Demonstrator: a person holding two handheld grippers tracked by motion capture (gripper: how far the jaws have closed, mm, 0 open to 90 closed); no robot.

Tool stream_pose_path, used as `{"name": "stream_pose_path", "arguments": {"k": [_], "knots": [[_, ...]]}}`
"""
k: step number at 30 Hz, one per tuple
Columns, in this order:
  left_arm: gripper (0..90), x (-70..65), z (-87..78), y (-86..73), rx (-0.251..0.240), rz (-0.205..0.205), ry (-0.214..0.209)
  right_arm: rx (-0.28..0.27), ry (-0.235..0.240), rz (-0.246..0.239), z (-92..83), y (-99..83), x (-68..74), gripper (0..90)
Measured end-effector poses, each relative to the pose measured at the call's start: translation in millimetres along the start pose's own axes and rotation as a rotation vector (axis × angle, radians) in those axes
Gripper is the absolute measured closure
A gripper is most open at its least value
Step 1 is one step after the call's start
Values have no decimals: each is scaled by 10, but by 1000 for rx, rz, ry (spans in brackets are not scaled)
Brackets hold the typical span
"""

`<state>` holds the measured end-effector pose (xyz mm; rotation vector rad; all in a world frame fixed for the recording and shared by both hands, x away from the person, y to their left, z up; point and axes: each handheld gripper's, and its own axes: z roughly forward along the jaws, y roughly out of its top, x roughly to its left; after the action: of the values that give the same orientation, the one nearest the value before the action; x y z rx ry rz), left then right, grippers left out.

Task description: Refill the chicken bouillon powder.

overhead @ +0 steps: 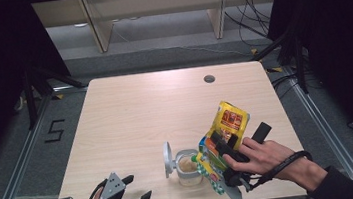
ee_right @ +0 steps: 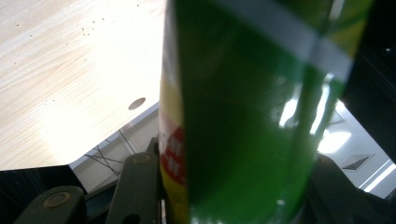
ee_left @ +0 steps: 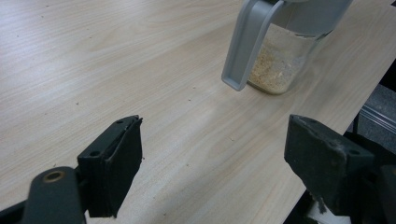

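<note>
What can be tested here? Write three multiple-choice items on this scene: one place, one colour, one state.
1. Where does the clear plastic jar with grey flip lid stand?
A near front table edge
B far corner
C floor

2. The foil pouch is mainly:
A blue
B yellow and green
C white

3. The left claw is:
A open, holding nothing
B shut on jar
C shut on pouch

Answers: 1 A, the jar sits by the near edge of the pale wooden table; 2 B, yellow top, green side; 3 A, bare tabletop shows between its jaws.
</note>
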<state>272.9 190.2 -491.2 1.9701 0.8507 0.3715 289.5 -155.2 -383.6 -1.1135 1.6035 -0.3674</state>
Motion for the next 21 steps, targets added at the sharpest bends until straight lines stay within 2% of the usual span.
{"name": "stream_pose_path", "arguments": {"k": [2, 3, 4, 6, 7, 9, 10, 11, 13, 14, 16, 18, 19, 21], "knots": [[188, 0, -1, 1, -1, -1, 0, -1, 1, 1, 2, 0, 1, 588], [188, -15, -1, -5, 1, -30, 2, 0, 1, 3, 2, 0, 4, 589], [188, -14, -2, -5, 0, -30, 2, 0, 2, 4, 1, -1, 4, 590], [188, 9, -3, 3, -2, 8, 4, -1, 1, 1, 1, 2, 5, 590], [188, -13, -3, -4, 0, -24, 3, 5, 4, 10, -3, 1, 11, 590], [188, -19, -3, -4, -2, -32, 2, 4, 4, 9, -5, -2, 10, 591], [188, -20, -9, 1, 2, -28, 12, 4, 5, 8, -6, -2, 10, 591], [188, -3, -15, 4, 8, -4, 9, -2, 3, -1, -4, -4, 4, 591], [188, 8, -4, 2, -2, 6, 4, -1, 0, 3, -6, -5, 8, 592], [188, -16, -2, -5, 1, -30, 3, 0, 1, 1, -7, -6, 9, 592], [188, -27, 4, -3, -13, -39, 0, 1, 1, -2, -7, -6, 10, 593], [188, -17, -5, -1, -6, -32, 5, 1, -2, 0, -8, -4, 12, 593], [188, 5, -12, 2, 0, 0, 3, 0, -2, 0, -8, -3, 12, 593], [188, 2, -9, 1, -2, -5, 3, -1, -2, 2, -8, -2, 12, 594]]}}
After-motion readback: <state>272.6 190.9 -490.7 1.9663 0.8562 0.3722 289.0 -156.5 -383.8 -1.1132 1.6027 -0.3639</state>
